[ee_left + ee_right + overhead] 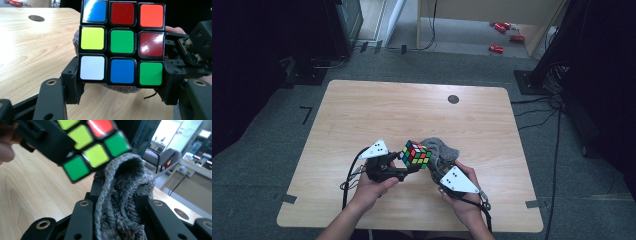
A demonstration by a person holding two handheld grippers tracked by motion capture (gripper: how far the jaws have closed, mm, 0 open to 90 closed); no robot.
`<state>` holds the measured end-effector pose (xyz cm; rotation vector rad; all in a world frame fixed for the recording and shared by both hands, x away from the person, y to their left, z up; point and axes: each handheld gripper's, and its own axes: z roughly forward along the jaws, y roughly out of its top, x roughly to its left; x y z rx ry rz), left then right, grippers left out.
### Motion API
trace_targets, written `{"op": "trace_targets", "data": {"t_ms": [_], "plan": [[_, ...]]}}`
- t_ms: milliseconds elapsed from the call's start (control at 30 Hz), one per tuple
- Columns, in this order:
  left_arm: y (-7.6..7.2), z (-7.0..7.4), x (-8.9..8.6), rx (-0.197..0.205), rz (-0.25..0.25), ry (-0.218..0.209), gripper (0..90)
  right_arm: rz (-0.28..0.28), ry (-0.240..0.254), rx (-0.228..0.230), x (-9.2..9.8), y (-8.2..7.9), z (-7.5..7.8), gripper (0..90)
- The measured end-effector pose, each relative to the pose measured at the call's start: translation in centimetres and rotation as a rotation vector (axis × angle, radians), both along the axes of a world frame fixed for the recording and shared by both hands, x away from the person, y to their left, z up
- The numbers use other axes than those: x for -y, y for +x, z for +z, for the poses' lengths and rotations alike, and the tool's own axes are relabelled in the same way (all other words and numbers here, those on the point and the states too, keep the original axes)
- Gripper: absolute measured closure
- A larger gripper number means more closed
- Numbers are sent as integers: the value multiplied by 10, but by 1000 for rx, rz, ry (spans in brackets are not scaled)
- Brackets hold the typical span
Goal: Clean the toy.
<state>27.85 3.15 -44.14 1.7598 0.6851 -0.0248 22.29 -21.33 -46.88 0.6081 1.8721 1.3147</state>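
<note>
**Cube held up, cloth brought to it**

The left gripper [409, 169] is clamped on one cube [416, 154], a jaw pressing each side of its lower layer, as the left gripper view shows. The cube [122, 42] sits raised off the table [362, 115], near its front edge and about midway across. Holding it by the bottom layer leaves the upper faces bare, which looks deliberate: those faces are free to be wiped.

The right gripper [438, 167] is clenched on one grey cloth [441, 149], bunched between its jaws. In the right gripper view the cloth [120, 202] rises in a folded wad past the jaw tips, and its top sits just against the cube [92, 147], at the cube's lower edge; whether it truly presses there I cannot tell. Gripped in a wad like that, the cloth gives a soft pad to rub with, and the jaws themselves stay clear of the cube.

Count: one cube, one cloth, two grippers, each in one hand. On the table, well beyond the cube, is one dark round hole [453, 99].
</note>
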Motion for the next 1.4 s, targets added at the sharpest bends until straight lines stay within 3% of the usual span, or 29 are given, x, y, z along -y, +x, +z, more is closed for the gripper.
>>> {"op": "trace_targets", "data": {"t_ms": [200, 233, 333, 400, 500, 633, 667, 867, 967, 1100, 1167, 1333, 1400], "plan": [[2, 1, -3, -7, 17, -5, 349, 106, -87, -20, -12, -1, -13, 690], [2, 1, -3, -8, 14, -4, 349, 93, -87, -15, -11, -1, -11, 690], [1, -1, -1, -8, -4, 9, 349, 17, -3, -9, 1, 2, -2, 693], [0, -1, 1, -6, -5, 15, 349, -4, 0, 10, 3, 1, 0, 695], [1, 0, -1, -6, 3, 8, 349, 41, -48, 11, -4, -1, -5, 695], [3, 2, -6, -7, 17, -2, 349, 127, -174, 40, -16, -5, -13, 694], [4, 2, -7, -10, 18, -7, 349, 132, -184, 47, -16, -6, -12, 694], [2, 0, -2, -6, -6, 12, 349, 33, -69, 41, 1, -1, 0, 694], [2, 0, -2, -7, -1, 7, 349, 65, -108, 59, 0, -2, -1, 693], [3, 1, -5, -10, 9, 4, 349, 154, -166, 35, -6, -4, -6, 693], [3, 1, -5, -11, 7, 3, 349, 149, -175, 39, -7, -4, -6, 693], [1, -1, -1, -7, -6, 14, 349, 52, -62, 33, 5, 1, 1, 692], [2, -1, -1, -8, -6, 16, 349, 51, -49, 28, 5, 0, 0, 692]]}}
